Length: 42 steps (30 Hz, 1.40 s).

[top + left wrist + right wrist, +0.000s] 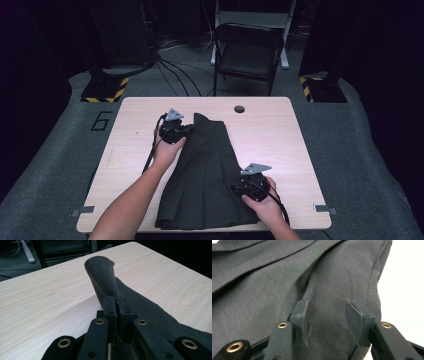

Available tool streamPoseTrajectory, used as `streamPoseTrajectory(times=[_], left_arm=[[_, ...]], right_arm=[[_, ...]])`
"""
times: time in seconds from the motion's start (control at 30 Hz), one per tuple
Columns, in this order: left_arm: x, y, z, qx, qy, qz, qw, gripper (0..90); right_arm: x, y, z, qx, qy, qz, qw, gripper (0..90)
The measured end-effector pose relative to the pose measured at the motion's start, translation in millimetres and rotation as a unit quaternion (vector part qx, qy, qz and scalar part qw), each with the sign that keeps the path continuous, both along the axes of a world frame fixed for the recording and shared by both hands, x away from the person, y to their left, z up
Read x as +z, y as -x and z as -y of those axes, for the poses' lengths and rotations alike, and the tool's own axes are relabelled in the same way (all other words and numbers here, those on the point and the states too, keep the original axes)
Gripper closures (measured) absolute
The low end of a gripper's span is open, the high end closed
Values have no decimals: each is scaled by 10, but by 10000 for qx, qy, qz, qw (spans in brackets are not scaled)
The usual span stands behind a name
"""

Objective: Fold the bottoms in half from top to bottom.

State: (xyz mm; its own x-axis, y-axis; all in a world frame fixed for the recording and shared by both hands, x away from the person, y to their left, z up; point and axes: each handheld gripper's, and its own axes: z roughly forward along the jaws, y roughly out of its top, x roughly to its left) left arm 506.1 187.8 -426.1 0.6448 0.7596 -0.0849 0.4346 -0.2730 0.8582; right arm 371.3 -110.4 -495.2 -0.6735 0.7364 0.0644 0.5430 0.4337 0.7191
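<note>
At the far end of the dark garment (205,175), the left gripper (119,315) pinches a raised fold; the right gripper (329,317), jaws spread, rests on the cloth near the hem.

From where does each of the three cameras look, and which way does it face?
High view: above the person's side, facing forward and down on the table; both forearms and tools show.
Left gripper view: on the left tool, along jaws shut on the dark garment.
Right gripper view: on the right tool, jaws apart over fabric.
All share the garment.
</note>
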Motion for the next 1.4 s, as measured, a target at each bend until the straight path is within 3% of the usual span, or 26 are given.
streamPoseTrajectory(times=[0.13, 0.33, 0.4, 0.47, 0.67, 0.87, 1.4], left_arm=[[23, 26, 19, -14, 21, 42, 10000, 866], [42, -42, -39, 117, 27, -10, 9999, 867], [52, -63, -31, 180, 51, -1, 9998, 867], [76, -73, -43, 136, -52, 28, 9999, 867], [156, -51, -67, 168, 56, 121, 9998, 867], [166, 39, -70, -16, -6, 175, 9998, 867], [181, 328, 20, -547, 244, 314, 9977, 867]], right_arm=[[79, 14, -72, 90, -215, 78, 9997, 522], [96, 54, -280, 455, -253, 69, 9986, 511], [75, 44, -306, 506, -194, 26, 9985, 510], [36, 29, -341, 582, -119, -5, 9982, 510], [-83, -16, -402, 747, 165, -234, 9968, 507], [-131, -50, -378, 629, 105, -392, 9972, 502], [-149, -53, -342, 509, 18, -408, 9979, 515]])
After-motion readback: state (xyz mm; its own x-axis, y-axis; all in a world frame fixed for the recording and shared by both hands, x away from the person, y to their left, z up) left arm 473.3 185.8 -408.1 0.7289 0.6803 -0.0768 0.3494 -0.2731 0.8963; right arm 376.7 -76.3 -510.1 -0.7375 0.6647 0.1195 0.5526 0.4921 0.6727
